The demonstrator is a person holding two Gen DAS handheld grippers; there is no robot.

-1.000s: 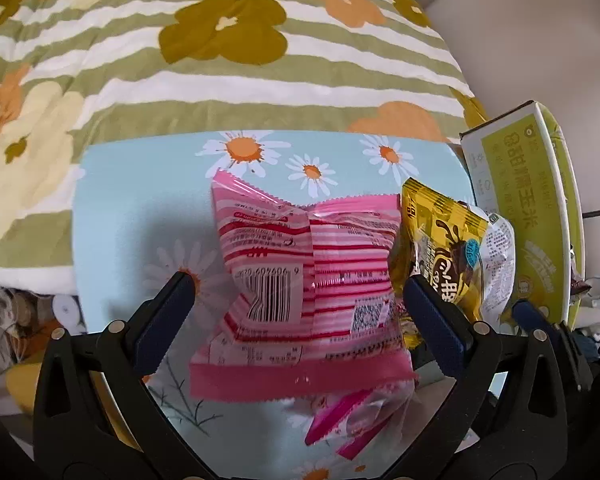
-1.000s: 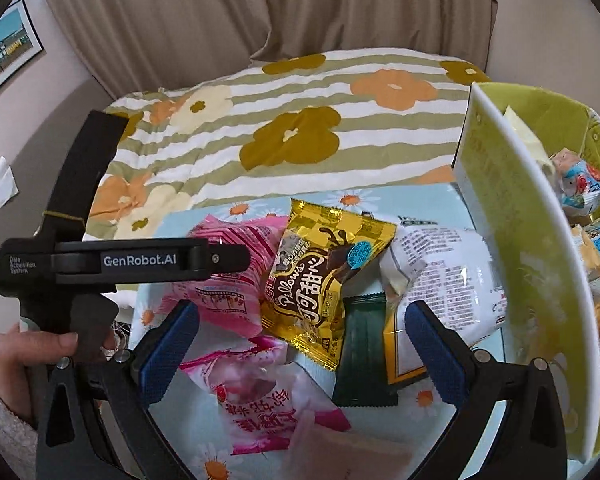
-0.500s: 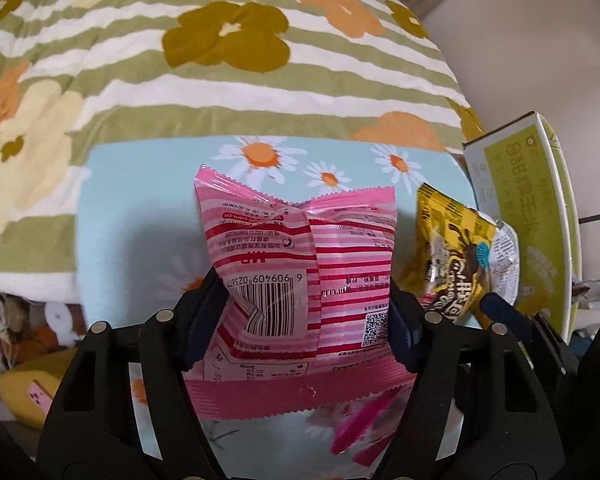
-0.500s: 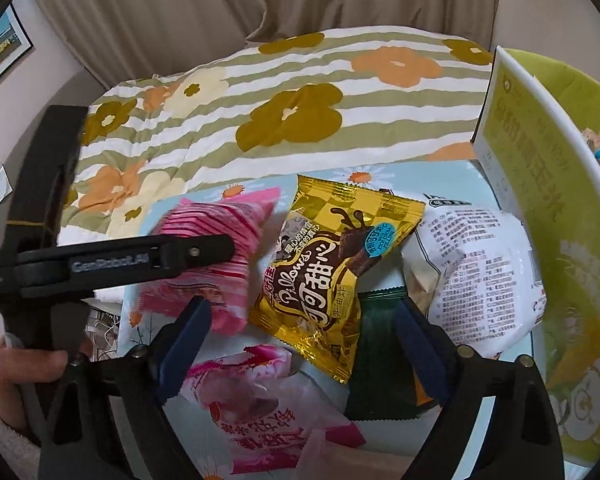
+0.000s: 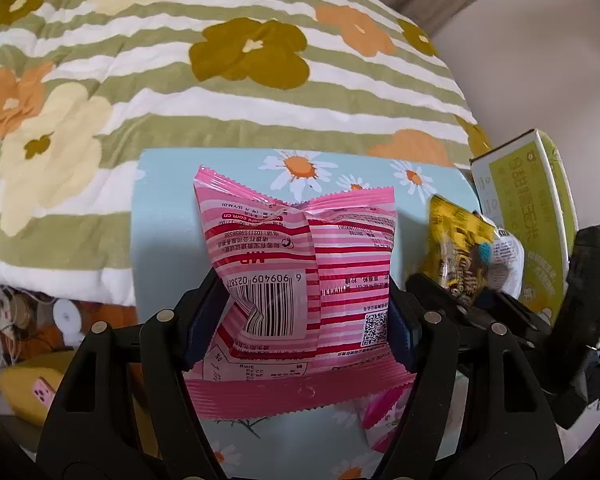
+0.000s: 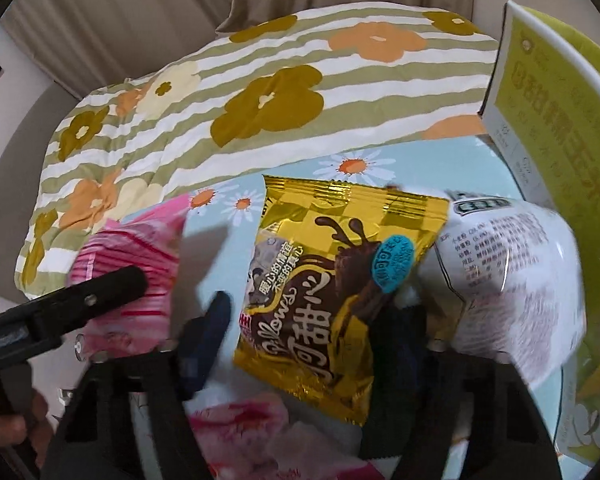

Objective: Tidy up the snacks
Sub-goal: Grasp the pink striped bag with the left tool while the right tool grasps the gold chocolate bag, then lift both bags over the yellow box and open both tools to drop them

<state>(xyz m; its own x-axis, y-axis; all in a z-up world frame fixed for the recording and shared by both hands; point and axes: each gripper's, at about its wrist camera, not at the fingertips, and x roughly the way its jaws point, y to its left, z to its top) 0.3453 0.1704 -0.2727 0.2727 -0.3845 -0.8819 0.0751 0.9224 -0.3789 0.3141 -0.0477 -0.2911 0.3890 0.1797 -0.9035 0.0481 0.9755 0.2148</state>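
Note:
My left gripper [image 5: 304, 322] is shut on a pink striped snack packet [image 5: 300, 280], barcode side up, over the light blue daisy table [image 5: 164, 216]. The packet also shows in the right wrist view [image 6: 128, 256], with the left gripper's arm across it. My right gripper [image 6: 304, 332] has its jaws on either side of a yellow chocolate pillow-snack packet [image 6: 340, 280]; the left pad still stands apart from the packet. A white packet [image 6: 512, 272] lies to the right of the yellow one. More pink packets [image 6: 240, 432] lie below.
A yellow-green cardboard box [image 6: 556, 128] stands at the table's right edge; it also shows in the left wrist view [image 5: 528, 208]. A flowered striped quilt [image 5: 180, 60] lies behind the table. Clutter sits on the floor at the left [image 5: 28, 384].
My left gripper has closed on the pink striped packet. My right gripper has moved forward and narrowed around the yellow packet.

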